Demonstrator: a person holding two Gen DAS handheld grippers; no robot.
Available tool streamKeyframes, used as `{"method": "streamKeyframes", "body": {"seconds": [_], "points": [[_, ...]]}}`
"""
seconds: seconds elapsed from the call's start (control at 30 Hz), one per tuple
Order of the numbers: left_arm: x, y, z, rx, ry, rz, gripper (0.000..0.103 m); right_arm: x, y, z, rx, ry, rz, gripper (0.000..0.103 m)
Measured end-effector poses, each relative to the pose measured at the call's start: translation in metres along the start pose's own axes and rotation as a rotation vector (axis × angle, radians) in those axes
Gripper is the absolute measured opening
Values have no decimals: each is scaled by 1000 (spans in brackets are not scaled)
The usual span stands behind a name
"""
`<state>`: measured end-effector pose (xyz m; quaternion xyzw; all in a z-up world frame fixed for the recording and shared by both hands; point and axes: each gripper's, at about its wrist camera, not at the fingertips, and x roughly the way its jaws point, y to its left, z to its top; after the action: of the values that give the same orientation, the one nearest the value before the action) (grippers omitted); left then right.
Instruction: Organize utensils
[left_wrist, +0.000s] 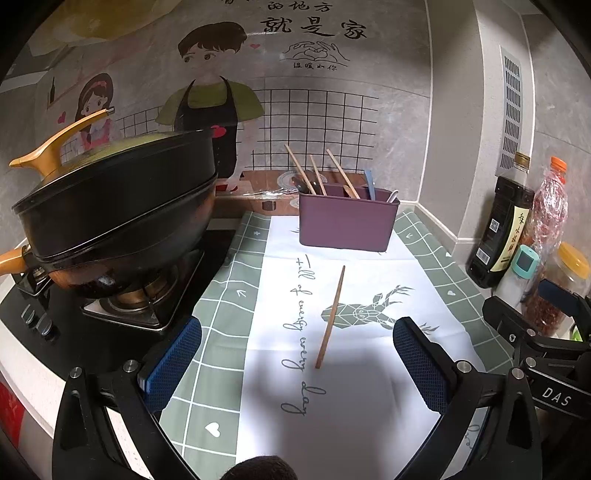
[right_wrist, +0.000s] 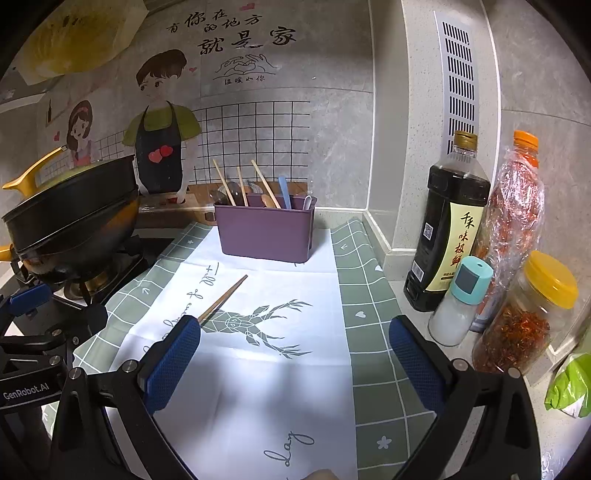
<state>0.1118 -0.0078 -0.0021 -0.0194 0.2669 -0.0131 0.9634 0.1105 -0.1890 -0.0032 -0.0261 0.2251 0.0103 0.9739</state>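
At the far left a black pan (left_wrist: 118, 199) sits on the stove (left_wrist: 147, 310), and beside it the green-and-white cloth (left_wrist: 236, 295) covers the desk. My left gripper (left_wrist: 297, 365) hangs above that cloth with its blue pads spread wide and nothing between them; one loose chopstick (left_wrist: 331, 317) lies on the cloth just ahead of it, pointing roughly toward the purple holder (left_wrist: 347, 221) at the back. That holder already carries three chopsticks (left_wrist: 314, 173), a blue-handled utensil and a pale one, so I judge the sorting nearly finished: the single stick on the cloth is the only stray I can see, and it is not yet picked up. My right gripper (right_wrist: 295, 365) is likewise spread and empty, over the white middle of the cloth, with the chopstick off to its left, its near end hidden behind my left finger. The left view shows the stick's full length, which the right view does not. The right view shows more plainly the things along the right wall: a dark sauce bottle (right_wrist: 448, 236), a small white shaker with a teal cap (right_wrist: 460, 306), a bottle of red chillies (right_wrist: 515, 229), a yellow-lidded jar (right_wrist: 524, 317) and something green at the edge.
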Motion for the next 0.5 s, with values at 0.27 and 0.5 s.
{"method": "streamKeyframes", "body": {"seconds": [0.27, 0.5], "points": [[0, 0, 0, -1, -3, 0, 103, -1, 0, 1, 0, 0, 2, 102], [-1, -2, 2, -2, -5, 1, 103, -3, 0, 2, 3, -10, 1, 102]]}}
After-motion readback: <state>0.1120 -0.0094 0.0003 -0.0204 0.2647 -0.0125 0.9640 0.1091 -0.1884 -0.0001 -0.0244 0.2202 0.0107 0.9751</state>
